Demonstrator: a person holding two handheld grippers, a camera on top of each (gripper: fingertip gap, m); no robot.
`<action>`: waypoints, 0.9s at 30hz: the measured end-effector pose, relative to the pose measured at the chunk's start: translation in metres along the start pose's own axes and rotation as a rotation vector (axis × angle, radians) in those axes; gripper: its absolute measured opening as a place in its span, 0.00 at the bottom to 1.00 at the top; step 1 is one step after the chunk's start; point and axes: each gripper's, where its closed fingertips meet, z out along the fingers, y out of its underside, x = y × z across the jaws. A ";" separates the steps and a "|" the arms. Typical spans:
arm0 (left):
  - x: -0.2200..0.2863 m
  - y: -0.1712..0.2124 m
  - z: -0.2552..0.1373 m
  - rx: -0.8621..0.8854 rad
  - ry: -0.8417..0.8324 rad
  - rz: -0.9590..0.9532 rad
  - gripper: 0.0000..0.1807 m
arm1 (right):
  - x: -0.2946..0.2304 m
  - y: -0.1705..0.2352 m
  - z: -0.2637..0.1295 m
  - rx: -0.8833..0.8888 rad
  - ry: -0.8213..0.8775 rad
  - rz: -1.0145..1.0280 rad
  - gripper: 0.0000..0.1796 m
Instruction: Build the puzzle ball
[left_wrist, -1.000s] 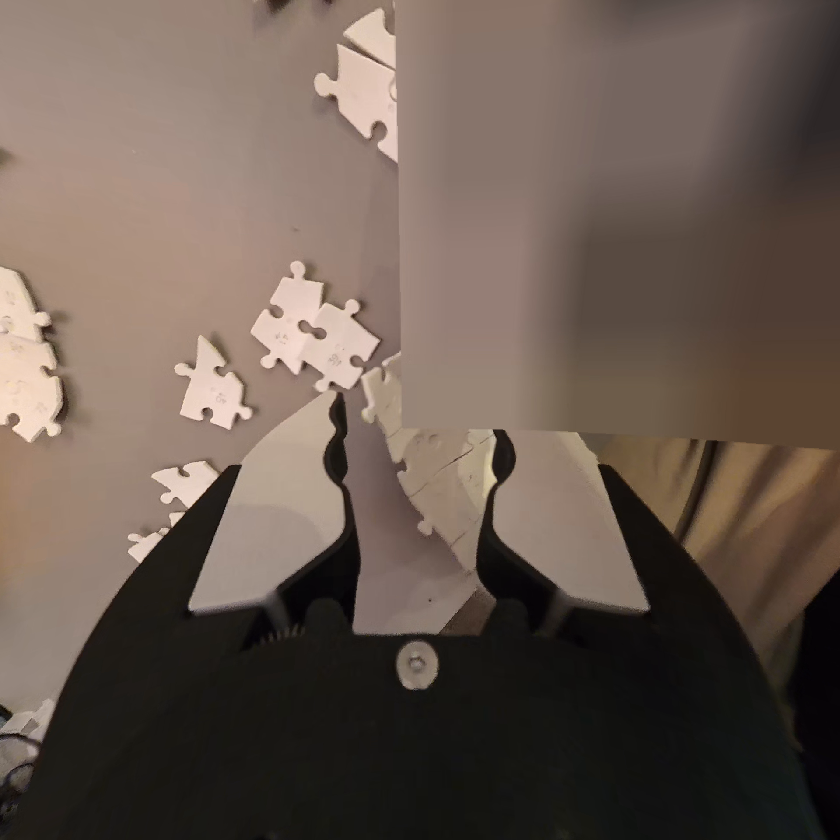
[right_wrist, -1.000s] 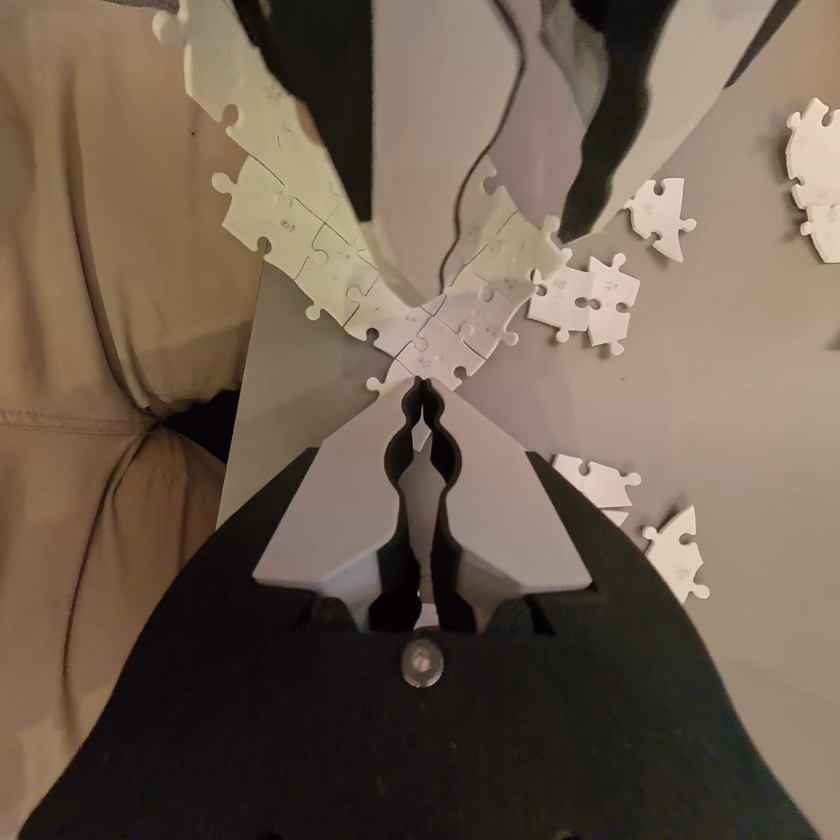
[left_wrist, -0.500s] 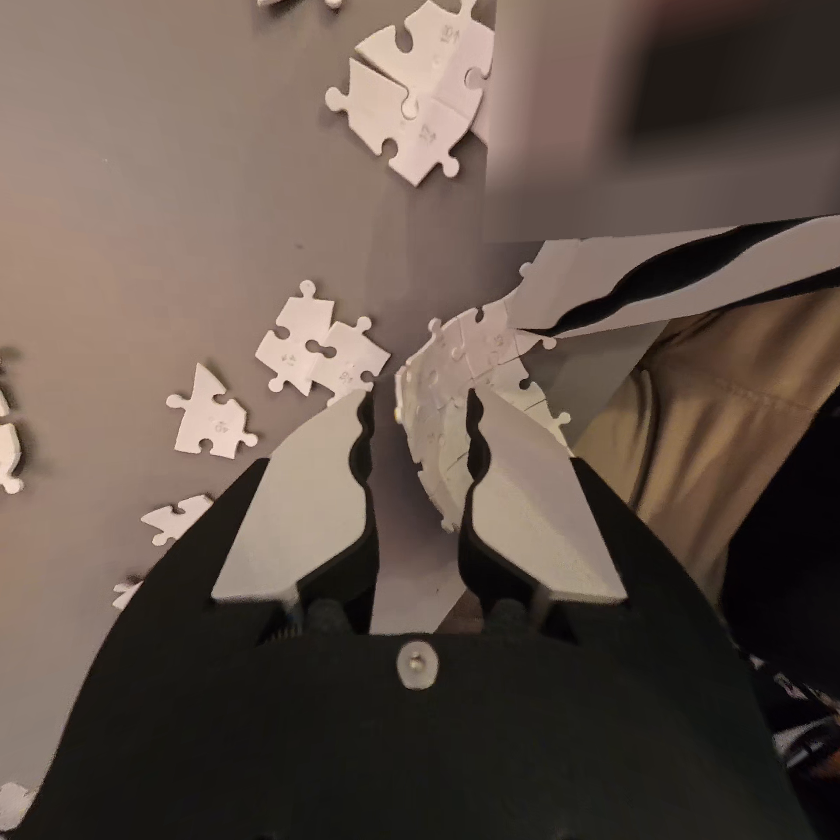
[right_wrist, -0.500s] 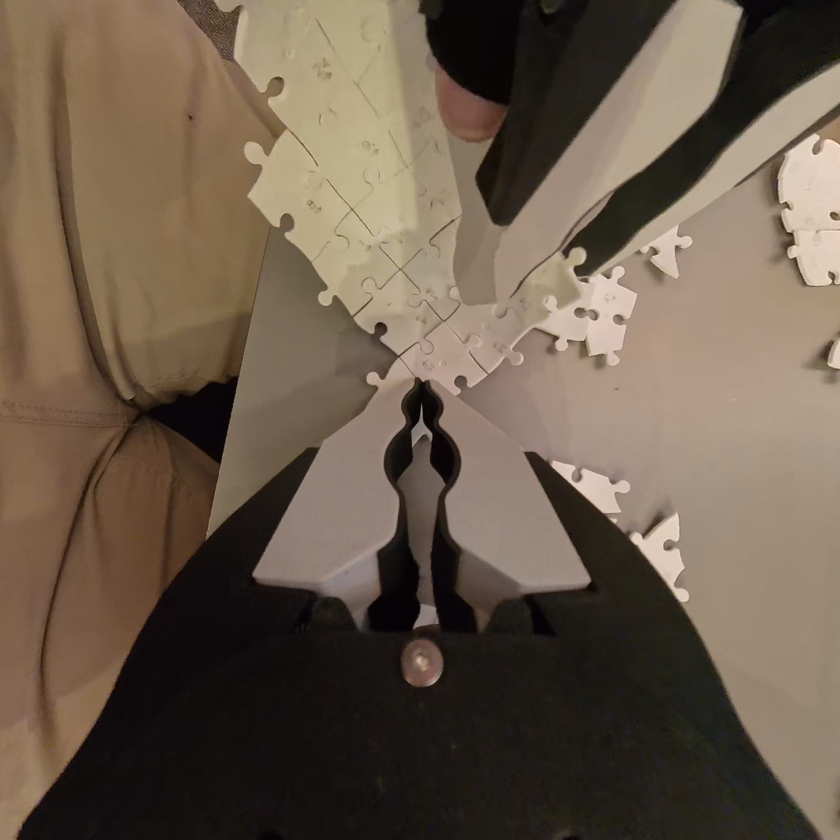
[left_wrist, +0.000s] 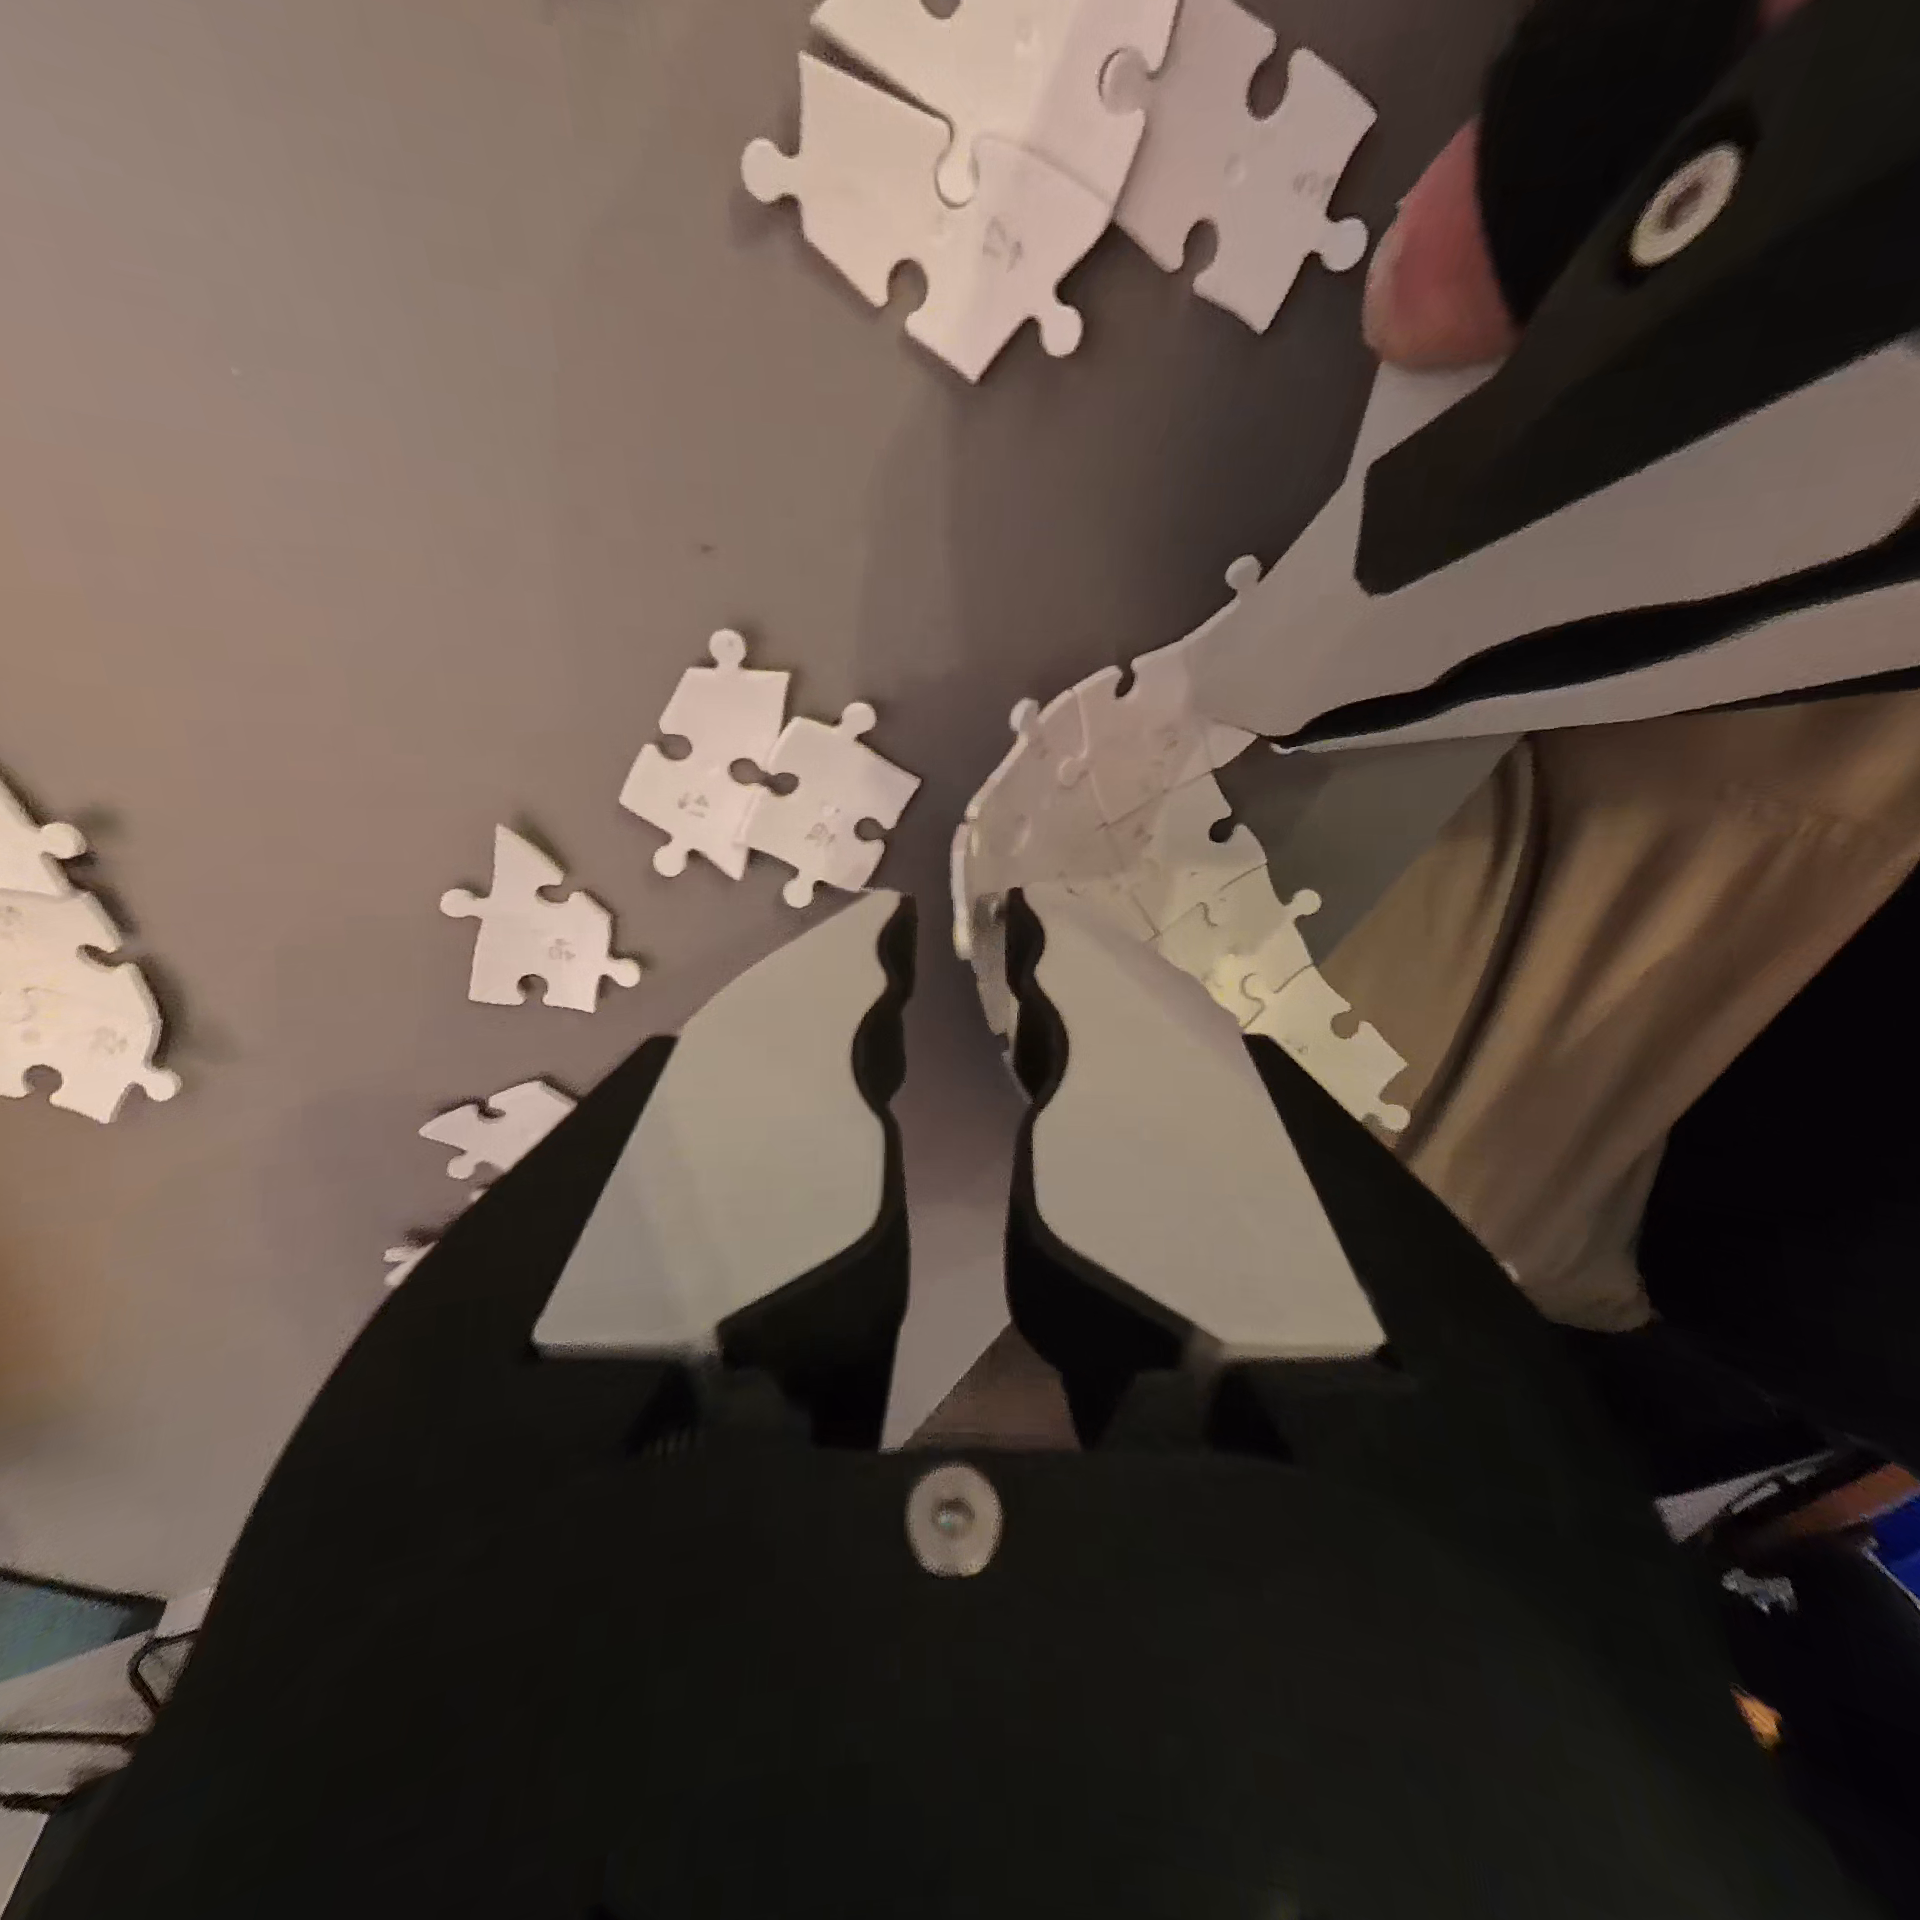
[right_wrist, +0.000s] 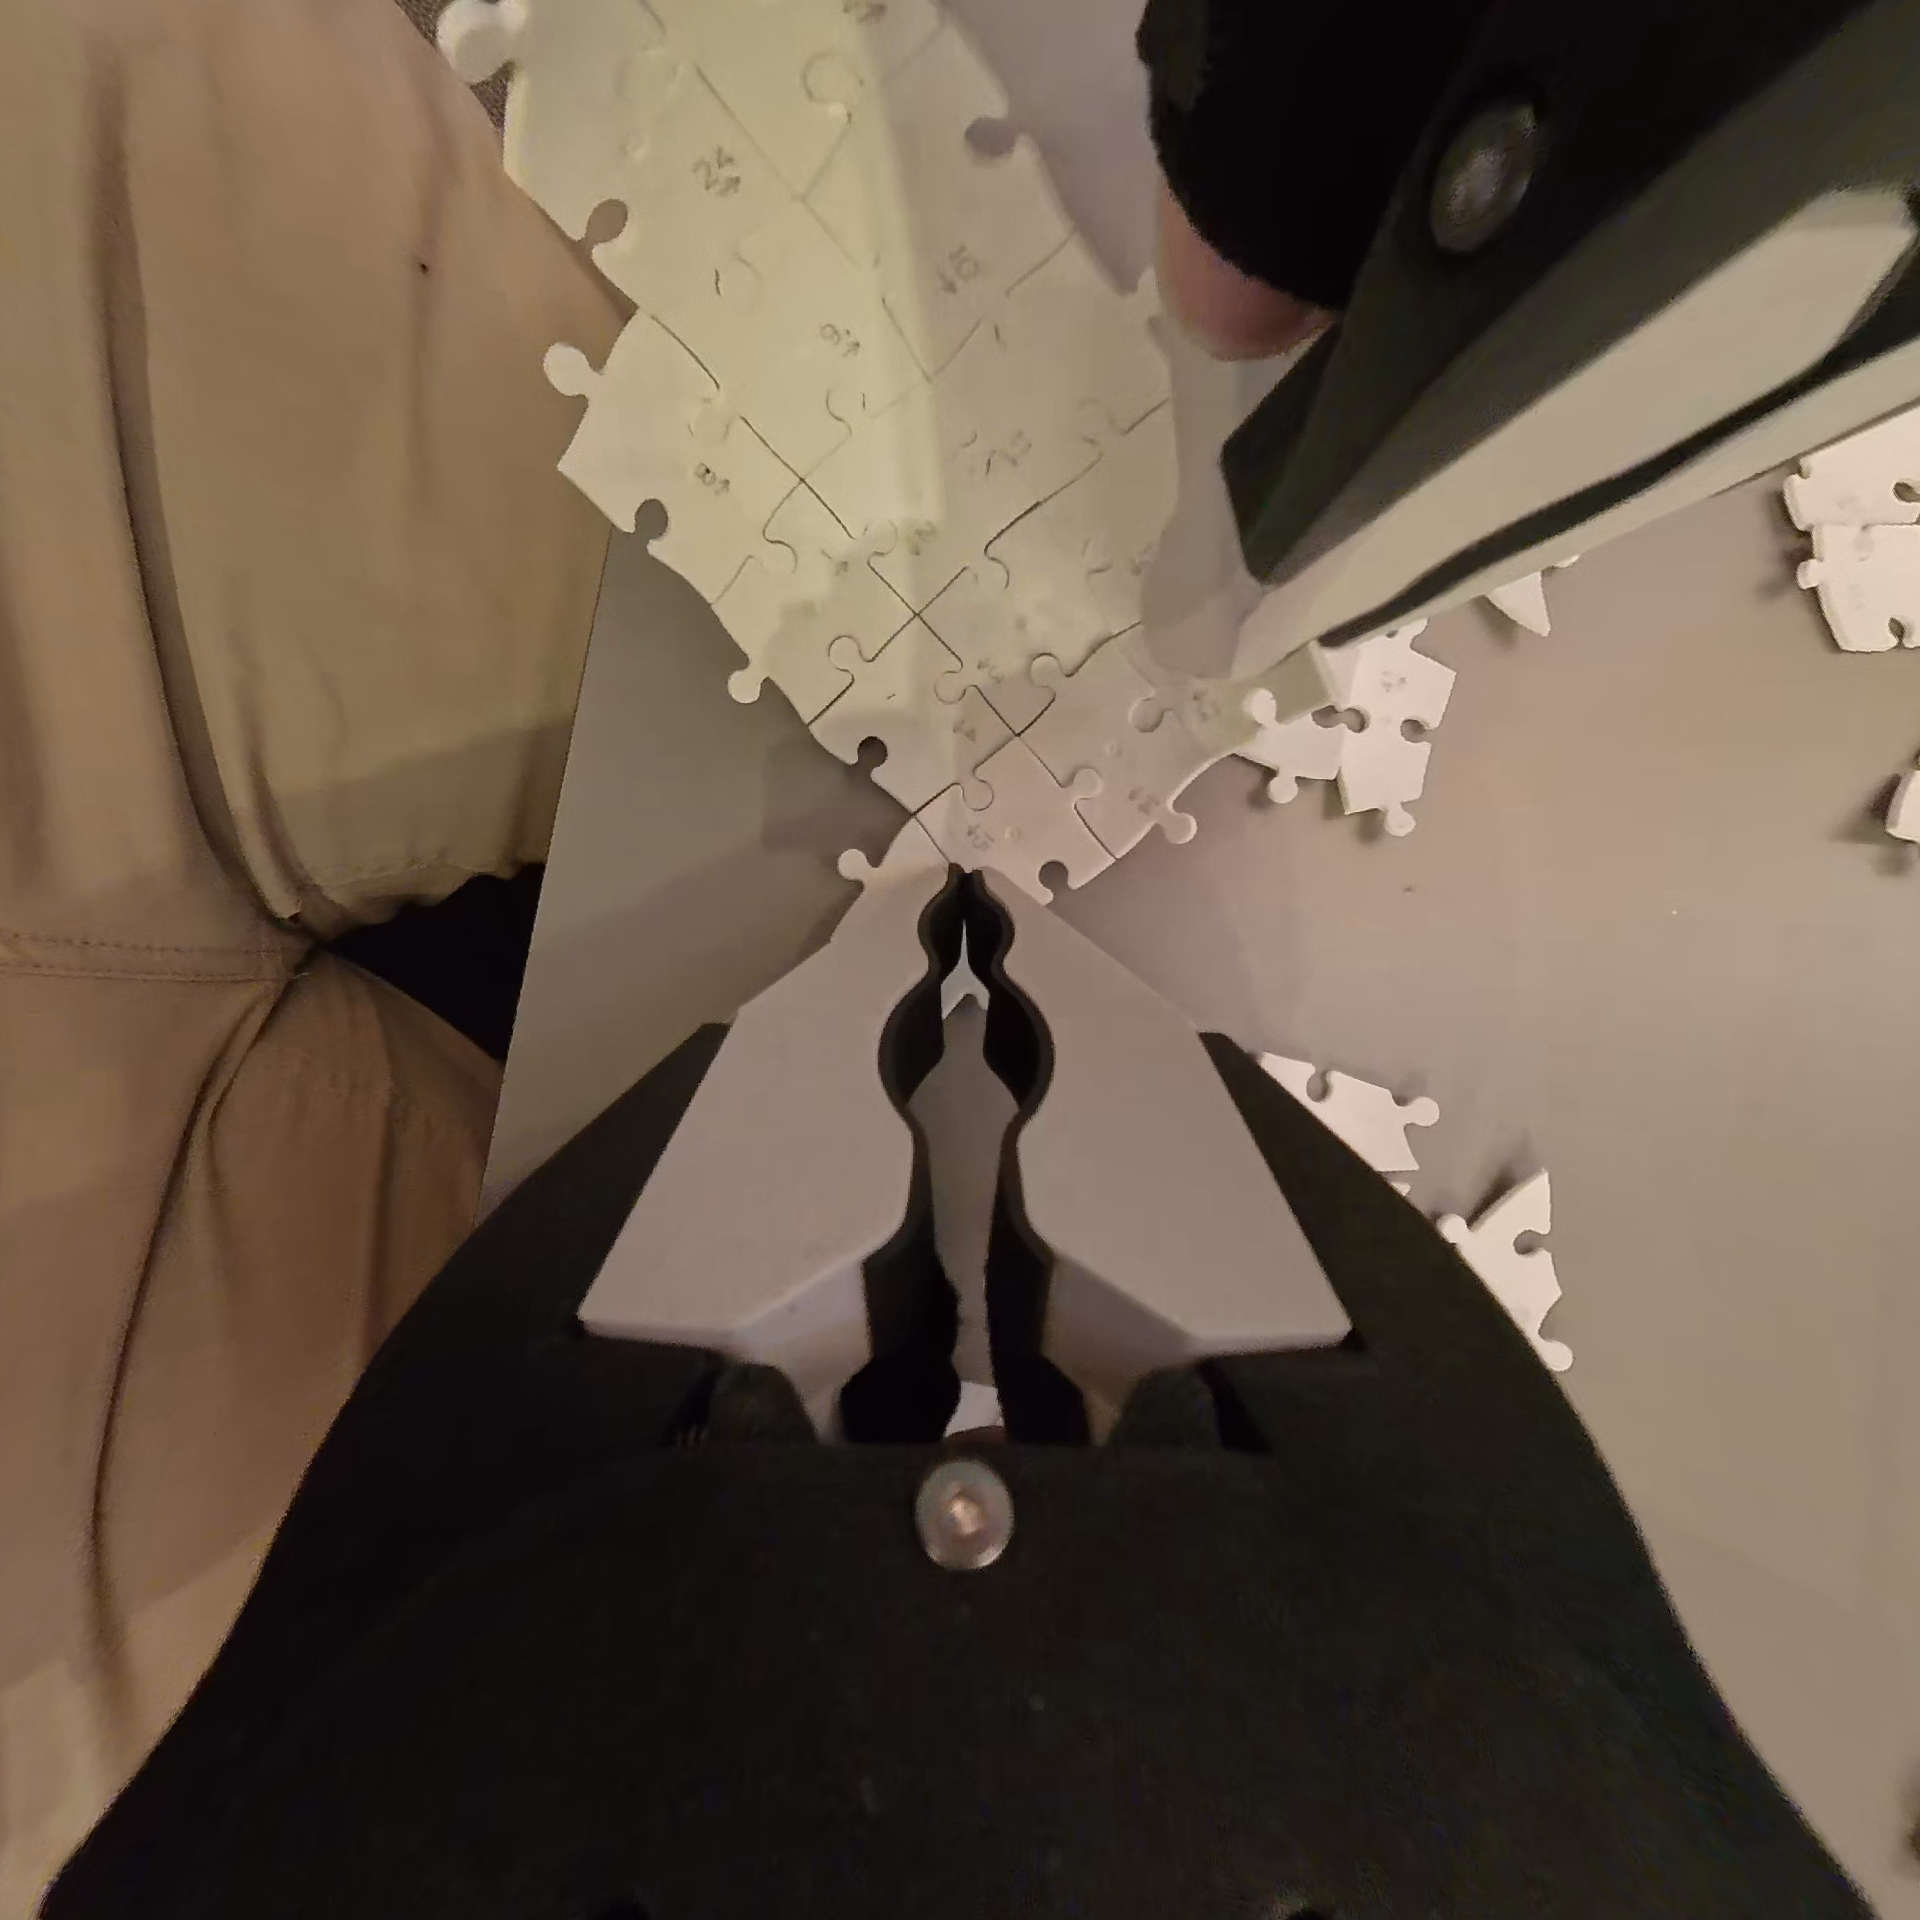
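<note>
Lying on the grey table (left_wrist: 364, 436) at the far left of the left wrist view is a cluster of joined white pieces (left_wrist: 62, 997). Right of it sits a single loose piece (left_wrist: 535, 940), then a joined pair of pieces (left_wrist: 764, 800), and at the far edge a larger joined group (left_wrist: 1049, 177).

The left gripper (left_wrist: 961, 914) has its jaws a little apart, with a narrow gap between the tips. The edge of the curved puzzle-ball section (left_wrist: 1132, 821) sits in that gap, just beside the right-hand fingertip; whether it is actually pinched cannot be told.

Further right, the right gripper (left_wrist: 1262, 738) reaches in from the upper right, its tips pressed together on a piece at the section's far edge.

In the right wrist view, beige clothing (right_wrist: 208, 623) fills the left side. The right gripper (right_wrist: 964, 881) is pinching a corner piece of the puzzle-ball section (right_wrist: 862, 416), which curves up and away over the table edge. To the right, the left gripper (right_wrist: 1273, 649) meets the section's right edge, with a fingertip of the person's hand (right_wrist: 1236, 301) beside it. Loose pieces (right_wrist: 1507, 1257) lie on the table at the near right.
</note>
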 end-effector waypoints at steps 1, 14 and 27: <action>0.003 0.000 0.001 -0.009 0.015 0.003 0.06 | 0.000 0.000 0.000 -0.001 0.001 -0.001 0.00; 0.004 0.003 0.000 0.035 0.053 -0.143 0.02 | 0.009 -0.008 -0.016 0.041 0.043 0.020 0.00; -0.006 0.015 -0.003 0.129 0.079 -0.284 0.01 | 0.065 0.048 -0.077 0.011 0.188 0.289 0.03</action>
